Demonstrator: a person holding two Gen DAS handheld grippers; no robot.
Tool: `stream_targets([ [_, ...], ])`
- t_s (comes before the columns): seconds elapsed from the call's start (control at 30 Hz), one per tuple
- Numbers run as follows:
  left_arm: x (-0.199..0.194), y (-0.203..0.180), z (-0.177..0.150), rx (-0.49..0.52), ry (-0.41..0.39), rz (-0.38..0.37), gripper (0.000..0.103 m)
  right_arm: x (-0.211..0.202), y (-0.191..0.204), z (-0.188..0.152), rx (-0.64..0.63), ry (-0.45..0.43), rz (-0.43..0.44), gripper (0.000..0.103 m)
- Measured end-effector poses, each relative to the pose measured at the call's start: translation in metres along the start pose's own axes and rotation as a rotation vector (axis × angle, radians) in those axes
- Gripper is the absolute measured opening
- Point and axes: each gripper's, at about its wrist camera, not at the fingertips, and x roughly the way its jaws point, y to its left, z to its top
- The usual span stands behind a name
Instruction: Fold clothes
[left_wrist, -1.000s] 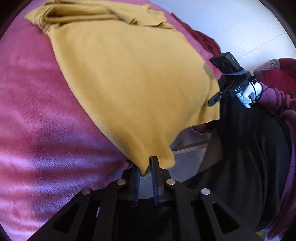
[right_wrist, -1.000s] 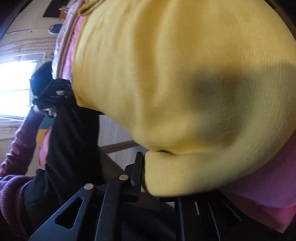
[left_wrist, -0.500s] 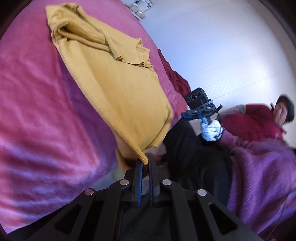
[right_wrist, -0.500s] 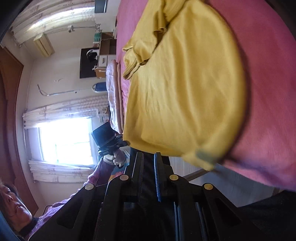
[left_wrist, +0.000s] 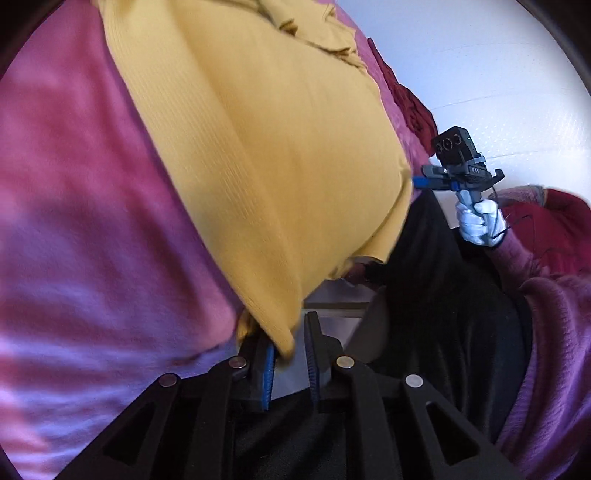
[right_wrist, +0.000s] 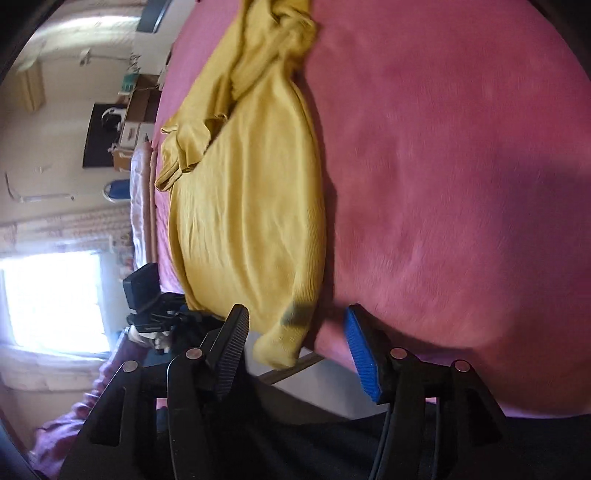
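Pink bedspread (right_wrist: 461, 166), bright window (right_wrist: 51, 299), cream wall (right_wrist: 55, 155), cluttered shelf (right_wrist: 129, 122)

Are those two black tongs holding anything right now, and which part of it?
Neither seems to grip. The right tongs are wide open beside the corner of the mustard-yellow knit garment. The left tongs stand slightly apart around its hem corner, apparently released.

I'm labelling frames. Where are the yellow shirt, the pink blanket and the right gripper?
yellow shirt (right_wrist: 251, 206): right wrist view, middle of body.
pink blanket (right_wrist: 461, 166): right wrist view, bare part.
right gripper (right_wrist: 295, 347): right wrist view, gap between open fingers.
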Motion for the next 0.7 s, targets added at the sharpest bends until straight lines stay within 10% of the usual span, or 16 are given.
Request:
stream_targets([
  [0.23,0.002,0.006,-0.002,-0.034,-0.044,0.050,0.013,0.008,-0.011,-0.014,0.022,0.040,-0.141,0.049],
  [0.3,0.011,0.005,0.007,-0.036,-0.037,0.051,0.013,0.008,-0.010,-0.021,-0.011,0.080,-0.236,0.014],
  [0.43,0.006,0.008,0.003,-0.048,-0.059,0.033,0.013,0.007,-0.010,-0.037,-0.066,0.154,-0.407,0.014],
  [0.53,0.011,0.013,0.006,-0.070,-0.048,-0.007,0.013,-0.016,-0.031,-0.042,0.067,0.054,-0.144,0.018],
  [0.7,0.020,0.007,0.014,-0.030,0.008,0.014,0.015,0.002,-0.005,-0.036,-0.130,0.078,-0.356,0.041],
])
